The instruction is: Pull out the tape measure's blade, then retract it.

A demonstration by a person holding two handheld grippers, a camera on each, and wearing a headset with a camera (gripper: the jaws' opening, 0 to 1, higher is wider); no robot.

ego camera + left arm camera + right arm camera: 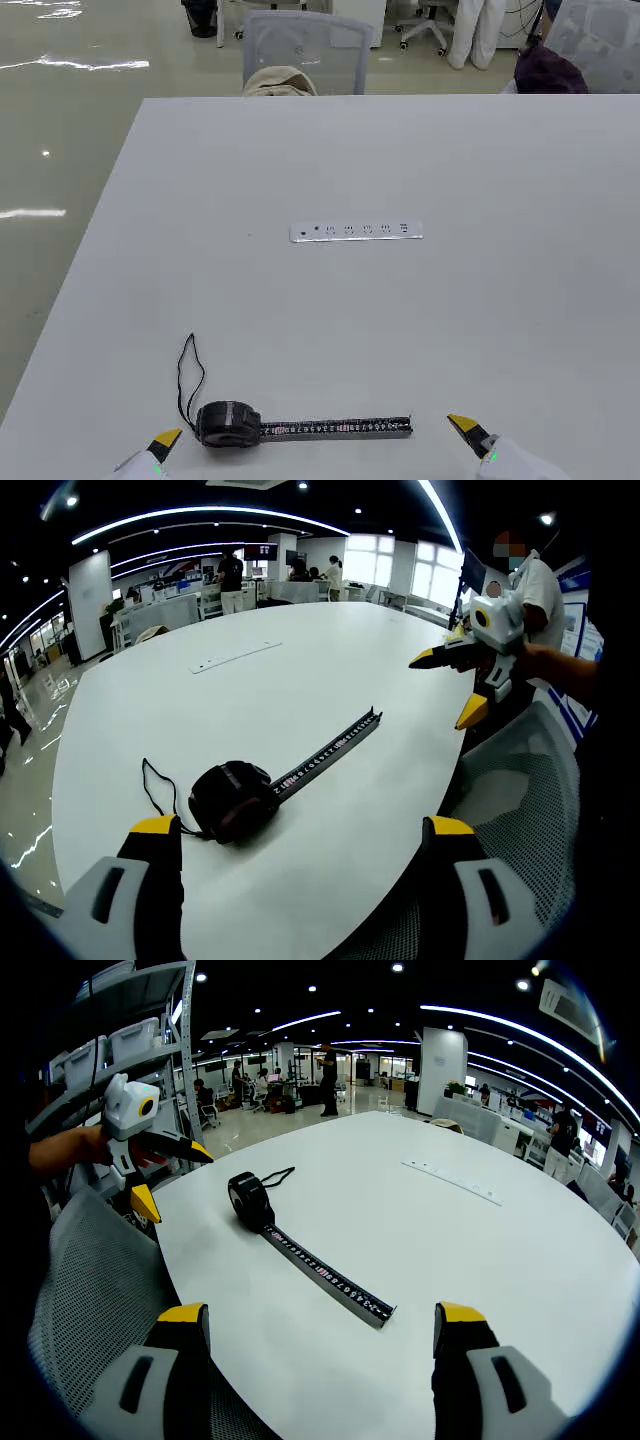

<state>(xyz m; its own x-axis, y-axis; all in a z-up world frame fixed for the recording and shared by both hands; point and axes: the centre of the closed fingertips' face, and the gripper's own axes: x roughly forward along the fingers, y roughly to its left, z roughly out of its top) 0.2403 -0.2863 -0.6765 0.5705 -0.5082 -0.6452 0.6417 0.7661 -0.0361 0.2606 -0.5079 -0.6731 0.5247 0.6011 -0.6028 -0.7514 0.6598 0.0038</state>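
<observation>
My feeds are bright and evenly lit from overhead: long white ceiling light strips (200, 508) arc across both gripper views, and in the head view they bounce back as white glare streaks off the glossy pale floor (60, 65). The matt white counter (400, 330) takes the light softly, so shadows are weak, just a faint grey smudge hugging the black round tape measure case (228, 424), which stays crisp in all three feeds. Both gripper views bow hard towards their edges, bending the counter's rim into a curve, while the far office background turns small and soft.
</observation>
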